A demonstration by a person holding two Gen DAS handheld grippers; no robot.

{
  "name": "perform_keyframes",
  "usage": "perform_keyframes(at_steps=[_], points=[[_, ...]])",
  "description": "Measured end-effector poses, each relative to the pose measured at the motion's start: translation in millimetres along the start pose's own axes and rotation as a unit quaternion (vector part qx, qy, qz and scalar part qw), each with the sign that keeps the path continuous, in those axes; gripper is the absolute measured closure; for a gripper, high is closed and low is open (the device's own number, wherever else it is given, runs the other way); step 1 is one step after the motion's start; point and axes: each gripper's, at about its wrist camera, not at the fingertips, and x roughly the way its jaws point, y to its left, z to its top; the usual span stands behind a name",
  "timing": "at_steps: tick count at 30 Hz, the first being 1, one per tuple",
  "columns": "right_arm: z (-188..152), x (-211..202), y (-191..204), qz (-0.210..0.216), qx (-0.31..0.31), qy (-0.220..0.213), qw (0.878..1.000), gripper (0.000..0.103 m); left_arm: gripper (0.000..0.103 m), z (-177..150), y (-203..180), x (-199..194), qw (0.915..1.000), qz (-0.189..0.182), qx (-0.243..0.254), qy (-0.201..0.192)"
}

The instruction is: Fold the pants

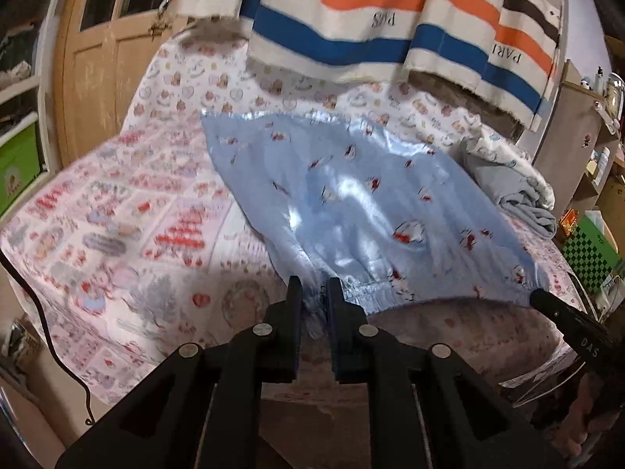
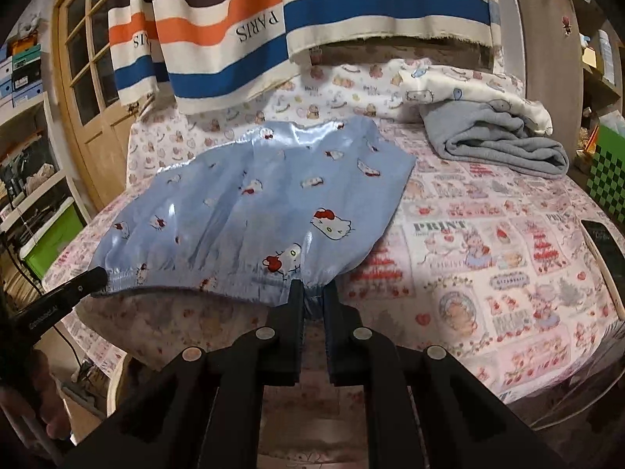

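Blue satin pants (image 2: 250, 211) spread on patterned bedspread (image 2: 488, 242), elastic waistband lifted at 6 o'clock edge. Left gripper (image 1: 314, 293) pinches one waistband end, right gripper (image 2: 313, 293) other. Grey folded cloth (image 2: 496, 144) at 2 o'clock. Step likely first fold; next move calls for carrying both corners together, keeping slippery fabric taut.

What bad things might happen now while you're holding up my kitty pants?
1. The shiny blue pants look slippery, and each tool pinches only a small bit of the gathered waistband: left tool, right tool. One corner might slide out.
2. The waistband sags between the two grips, so the fold may land crooked or wrinkled.
3. The gray folded cloth lies close to the pants' far end; swinging them forward might bump it.
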Motion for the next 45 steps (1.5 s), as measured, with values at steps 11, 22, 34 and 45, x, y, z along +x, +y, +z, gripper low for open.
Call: perform_keyframes(at_steps=[11, 22, 34, 45], points=[[20, -22, -16, -0.038, 0.047, -0.087, 0.994, 0.024, 0.024, 11, -2, -28, 0.991, 0.07, 0.038, -0.107], [94, -30, -10, -0.066, -0.038, -0.189, 0.979, 0.019, 0.014, 75, -4, -18, 0.9871, 0.047, 0.087, -0.126], [99, -3, 6, 0.028, -0.012, -0.157, 0.987, 0.019, 0.014, 101, 35, -19, 0.9858, 0.088, 0.02, -0.142], [22, 27, 132, 0.24, -0.143, -0.106, 0.954, 0.046, 0.014, 68, 57, -36, 0.982, 0.11, 0.022, -0.152]])
